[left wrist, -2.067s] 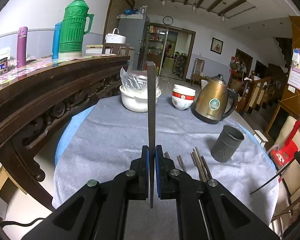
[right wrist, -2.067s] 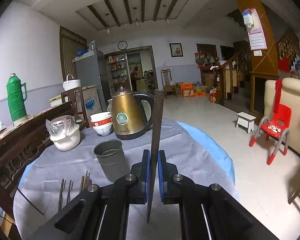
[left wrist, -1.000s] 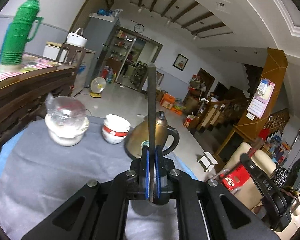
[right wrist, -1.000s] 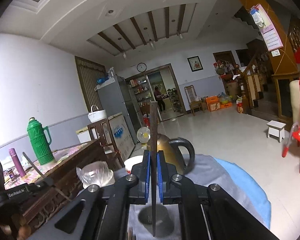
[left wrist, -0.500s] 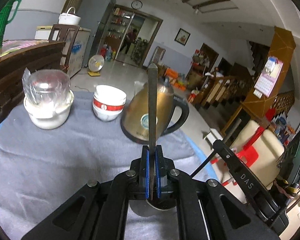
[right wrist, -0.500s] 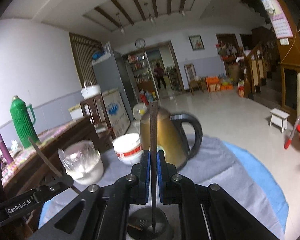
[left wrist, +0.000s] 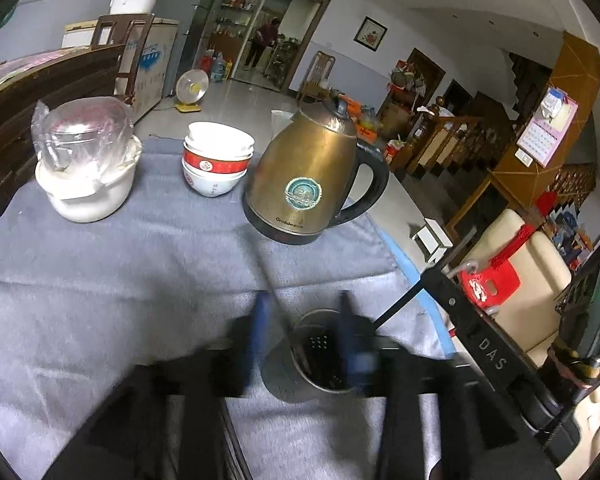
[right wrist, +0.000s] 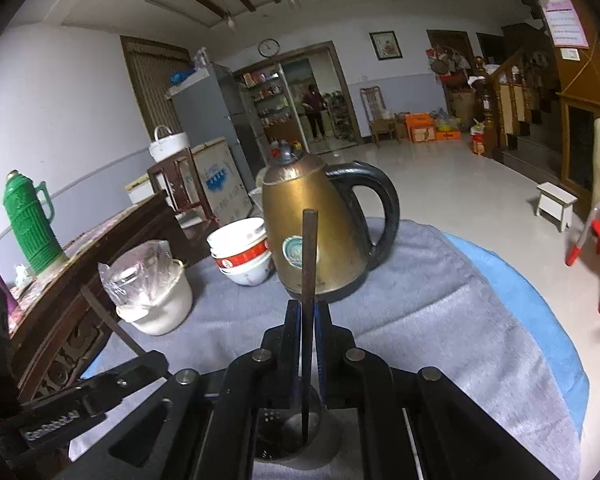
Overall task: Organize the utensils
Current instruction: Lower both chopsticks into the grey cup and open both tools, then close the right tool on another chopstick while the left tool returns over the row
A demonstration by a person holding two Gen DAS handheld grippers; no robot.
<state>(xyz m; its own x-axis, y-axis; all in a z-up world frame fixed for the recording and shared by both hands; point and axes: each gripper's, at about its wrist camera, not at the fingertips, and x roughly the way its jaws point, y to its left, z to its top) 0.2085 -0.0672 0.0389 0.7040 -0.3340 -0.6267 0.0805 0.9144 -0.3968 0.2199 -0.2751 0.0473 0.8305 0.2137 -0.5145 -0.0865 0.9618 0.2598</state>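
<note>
Left tool [left wrist: 300,332], blurred, was opening above the perforated metal holder [left wrist: 320,356]; a loose chopstick [left wrist: 266,268] slanted between its fingers toward the holder. Right tool [right wrist: 308,320] was clamped on an upright chopstick [right wrist: 308,264], lower end over the holder [right wrist: 288,428]. Beyond, on the grey-clothed table [right wrist: 440,300], stood the kettle [right wrist: 316,236] and stacked bowls [right wrist: 244,256].

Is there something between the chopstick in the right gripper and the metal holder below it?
Nothing visible. The chopstick hangs with its lower end already over the open mouth of the metal holder, clamped in the right gripper.
</note>
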